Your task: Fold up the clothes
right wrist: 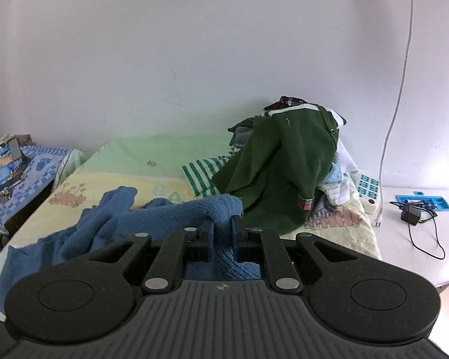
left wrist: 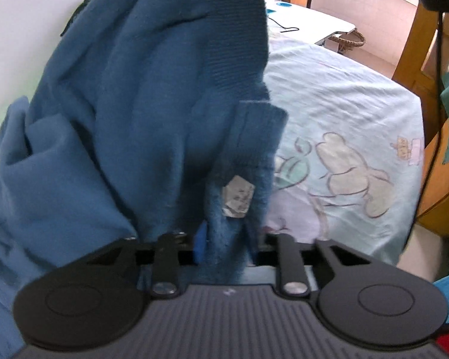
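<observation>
A blue knit sweater (left wrist: 128, 113) hangs in front of the left wrist camera, lifted above the bed; a small white label (left wrist: 237, 197) shows on its edge. My left gripper (left wrist: 227, 239) is shut on that edge, its fingers mostly hidden by the cloth. In the right wrist view the same blue sweater (right wrist: 152, 215) drapes over the bed, and my right gripper (right wrist: 222, 230) is shut on a ribbed fold of it.
The bed (left wrist: 344, 104) has a pale cartoon-print sheet. A pile of clothes topped by a green garment (right wrist: 284, 167) sits near the wall. A white side table (right wrist: 419, 233) holds a power strip, charger and cable. A wooden frame (left wrist: 416, 45) stands at right.
</observation>
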Demonstrator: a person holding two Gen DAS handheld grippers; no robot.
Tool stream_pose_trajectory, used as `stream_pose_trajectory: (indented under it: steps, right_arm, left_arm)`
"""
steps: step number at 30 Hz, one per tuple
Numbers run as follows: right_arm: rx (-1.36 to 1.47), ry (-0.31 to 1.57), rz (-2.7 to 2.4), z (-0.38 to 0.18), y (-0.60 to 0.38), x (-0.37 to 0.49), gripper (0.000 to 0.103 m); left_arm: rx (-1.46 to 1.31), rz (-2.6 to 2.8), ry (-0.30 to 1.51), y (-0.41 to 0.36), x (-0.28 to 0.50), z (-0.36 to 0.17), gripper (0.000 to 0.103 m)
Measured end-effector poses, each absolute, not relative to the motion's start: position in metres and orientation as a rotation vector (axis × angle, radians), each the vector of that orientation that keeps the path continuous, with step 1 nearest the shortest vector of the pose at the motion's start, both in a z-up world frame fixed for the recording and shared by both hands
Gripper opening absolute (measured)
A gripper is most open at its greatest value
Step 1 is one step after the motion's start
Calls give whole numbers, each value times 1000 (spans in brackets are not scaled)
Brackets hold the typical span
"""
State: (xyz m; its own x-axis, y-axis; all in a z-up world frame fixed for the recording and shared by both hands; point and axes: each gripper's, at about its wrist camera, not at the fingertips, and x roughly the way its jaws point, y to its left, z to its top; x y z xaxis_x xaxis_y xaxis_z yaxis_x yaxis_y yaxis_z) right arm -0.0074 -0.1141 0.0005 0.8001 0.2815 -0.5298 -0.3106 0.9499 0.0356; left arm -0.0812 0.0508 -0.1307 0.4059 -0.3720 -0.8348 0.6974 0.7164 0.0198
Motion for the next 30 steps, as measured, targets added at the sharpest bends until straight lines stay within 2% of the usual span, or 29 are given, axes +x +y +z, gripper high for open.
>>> stream_pose_trajectory:
  steps: [4, 10, 25, 27, 28, 30]
  right_arm:
    - [-74, 566, 334, -2, -119, -7, 10]
    - [-69, 574, 354, -5, -131, -10, 10]
    - [-75, 650, 448, 2, -173, -70, 10]
    - [-91, 670, 469, 2, -175, -81, 8]
    - [-97, 680, 475, 2, -175, -87, 2]
    - [-102, 703, 495, 0, -177, -98, 0]
  left_arm:
    - [374, -660, 943, 44, -91, -130, 5]
    - [285, -611, 973, 42, -104, -126, 1]
    - [30, -332, 903, 105, -145, -63, 0]
    - [10, -290, 896, 122, -151, -54, 0]
    - [1, -265, 893, 130, -153, -52, 0]
    - [-21, -224, 892, 145, -156, -50, 1]
